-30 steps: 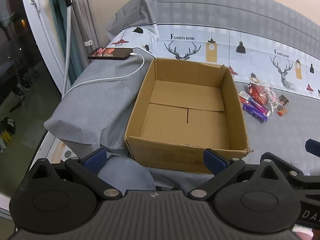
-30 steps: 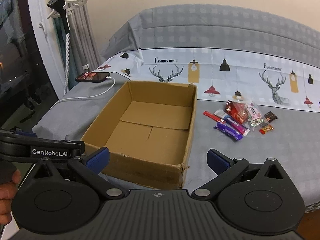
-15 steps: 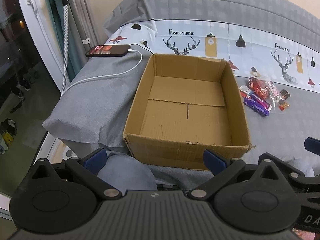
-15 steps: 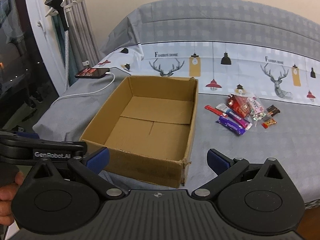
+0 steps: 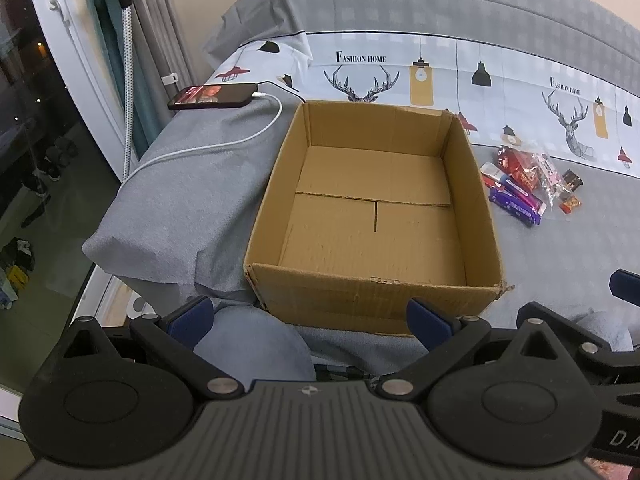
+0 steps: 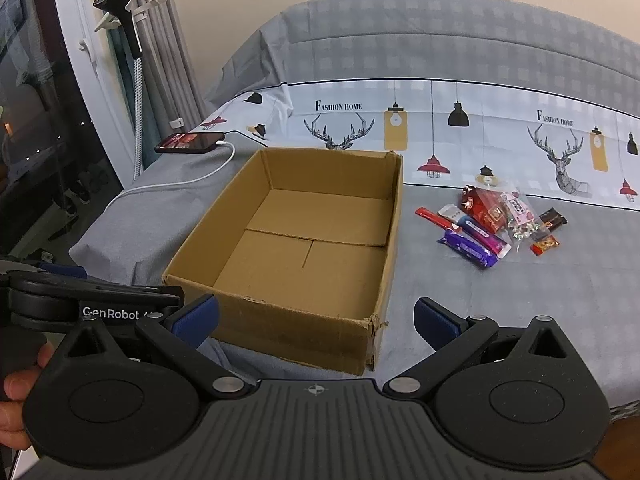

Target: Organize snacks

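Observation:
An open, empty cardboard box sits on a grey bed. A small pile of wrapped snacks lies on the bed to the box's right: a purple bar, a red packet, a clear candy bag and small dark and orange pieces. My left gripper is open and empty, near the box's front wall. My right gripper is open and empty, in front of the box's near right corner. The left gripper's body shows at the left in the right wrist view.
A phone on a white charging cable lies on the bed's left corner beyond the box. A phone-holder stand, curtains and a dark window stand at the left. The bed's edge drops off at the left and front.
Both grippers have risen and tilted a little, so the box and snacks sit slightly lower and farther in view. Both stay open; nothing on the bed has moved.

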{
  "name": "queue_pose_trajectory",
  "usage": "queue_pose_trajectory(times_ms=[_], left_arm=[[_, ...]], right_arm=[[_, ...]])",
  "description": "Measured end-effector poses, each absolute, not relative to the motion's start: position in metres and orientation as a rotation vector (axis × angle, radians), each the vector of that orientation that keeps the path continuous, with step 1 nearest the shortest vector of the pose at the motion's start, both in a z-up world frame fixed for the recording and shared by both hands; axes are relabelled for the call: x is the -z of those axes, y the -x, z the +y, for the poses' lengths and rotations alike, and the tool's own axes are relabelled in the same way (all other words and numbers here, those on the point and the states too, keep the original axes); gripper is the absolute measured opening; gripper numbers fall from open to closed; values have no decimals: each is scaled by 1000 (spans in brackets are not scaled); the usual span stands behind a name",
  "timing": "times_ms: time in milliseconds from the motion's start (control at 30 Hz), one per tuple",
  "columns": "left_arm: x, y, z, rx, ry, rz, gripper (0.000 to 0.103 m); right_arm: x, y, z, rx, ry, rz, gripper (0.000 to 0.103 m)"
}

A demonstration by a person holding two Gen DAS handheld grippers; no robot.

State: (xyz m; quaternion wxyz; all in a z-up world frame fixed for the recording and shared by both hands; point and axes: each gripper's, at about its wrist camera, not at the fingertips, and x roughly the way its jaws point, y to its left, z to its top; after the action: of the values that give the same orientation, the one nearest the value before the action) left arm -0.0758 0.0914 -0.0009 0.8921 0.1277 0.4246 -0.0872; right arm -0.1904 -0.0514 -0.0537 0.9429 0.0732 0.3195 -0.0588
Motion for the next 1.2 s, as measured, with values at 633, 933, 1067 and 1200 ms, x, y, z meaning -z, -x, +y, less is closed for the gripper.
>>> queue_pose_trajectory(times_ms=[633, 933, 1067, 1200], left_arm=[[6, 64, 51, 219, -337, 899, 103], [4, 40, -42, 354, -395, 901, 103], [13, 19, -103, 419, -400, 935, 103], [40, -13, -164, 435, -364, 1026, 103]], right_arm=[[68, 188, -90, 168, -293, 656, 103], [85, 199, -183, 422, -432, 598, 103], [99, 210, -238, 551, -516, 595, 103], [115, 214, -282, 647, -553, 608, 103]])
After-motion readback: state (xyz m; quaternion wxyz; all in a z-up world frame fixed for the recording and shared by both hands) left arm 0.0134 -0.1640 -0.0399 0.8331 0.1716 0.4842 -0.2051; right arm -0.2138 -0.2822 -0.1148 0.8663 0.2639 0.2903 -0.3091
